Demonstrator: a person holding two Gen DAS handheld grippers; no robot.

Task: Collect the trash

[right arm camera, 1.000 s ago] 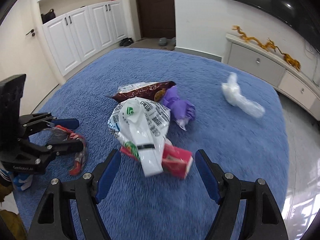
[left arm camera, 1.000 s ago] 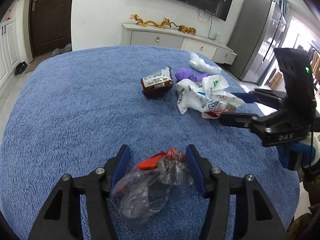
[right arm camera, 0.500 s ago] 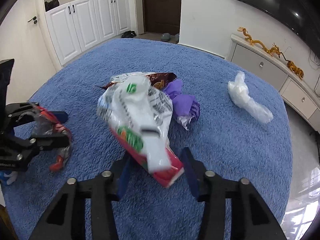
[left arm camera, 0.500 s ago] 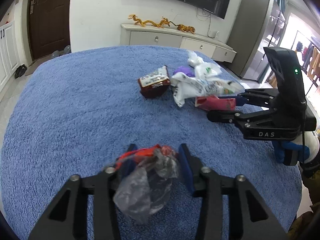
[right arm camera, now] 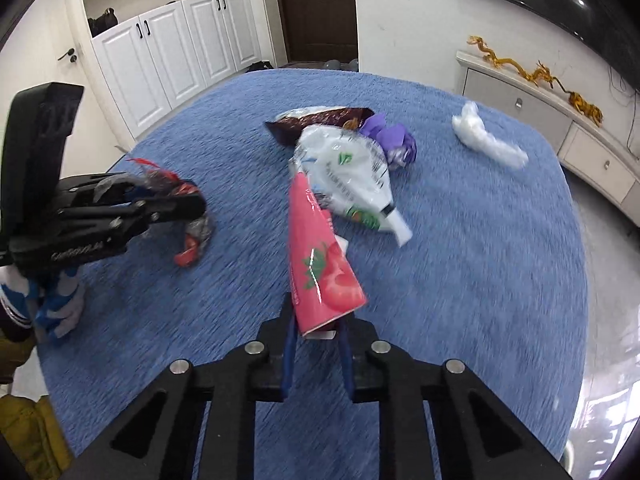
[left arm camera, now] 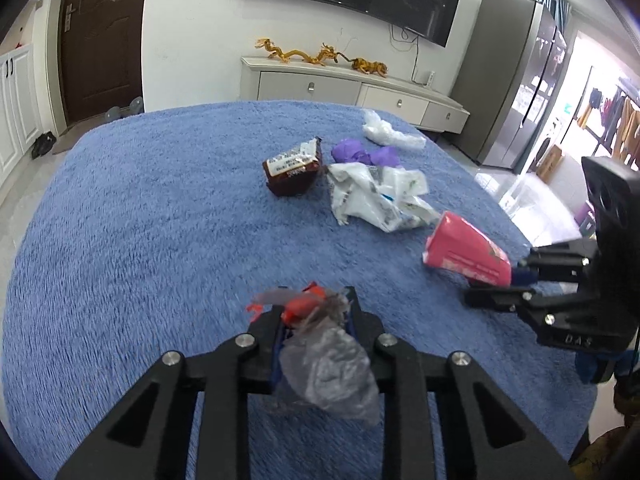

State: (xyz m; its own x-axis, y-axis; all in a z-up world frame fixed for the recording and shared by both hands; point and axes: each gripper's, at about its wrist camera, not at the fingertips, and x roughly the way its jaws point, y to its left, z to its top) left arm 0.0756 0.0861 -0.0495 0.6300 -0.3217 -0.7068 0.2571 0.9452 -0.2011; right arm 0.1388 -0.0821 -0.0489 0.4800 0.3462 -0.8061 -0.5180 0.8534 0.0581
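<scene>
1. Looking along the left gripper (left arm camera: 316, 320) in the left wrist view: jaws closing, pads already pressing a crumpled clear-and-red wrapper (left arm camera: 324, 356) at 6 o'clock, above the blue plush tabletop (left arm camera: 140, 240).
2. Seen at 3 o'clock in the same view, the right gripper (left arm camera: 516, 284) clamped on a pink packet (left arm camera: 466, 254), which sticks out toward 9 o'clock.
3. Lying loose around 12 to 1 o'clock: a brown snack bag (left arm camera: 294, 170), just beside it a white printed plastic bag (left arm camera: 380, 196), a purple wrapper (left arm camera: 364, 156) behind that, and a clear plastic bag (left arm camera: 390, 134) farther toward the edge.
4. Turning to the right wrist view: right gripper (right arm camera: 316, 340) closing at 6 o'clock, pinching the pink packet's (right arm camera: 320, 264) lower end; packet rising toward 12 o'clock, tilted slightly left, strawberry print visible.
5. Beyond its tip, the white printed plastic bag (right arm camera: 348, 172); brown snack bag (right arm camera: 320, 118) and purple wrapper (right arm camera: 394, 140) just behind; clear plastic bag (right arm camera: 486, 140) well apart at 2 o'clock.
6. At 9 o'clock, left gripper (right arm camera: 188, 204) gripping the blurred clear-and-red wrapper (right arm camera: 192, 236).
</scene>
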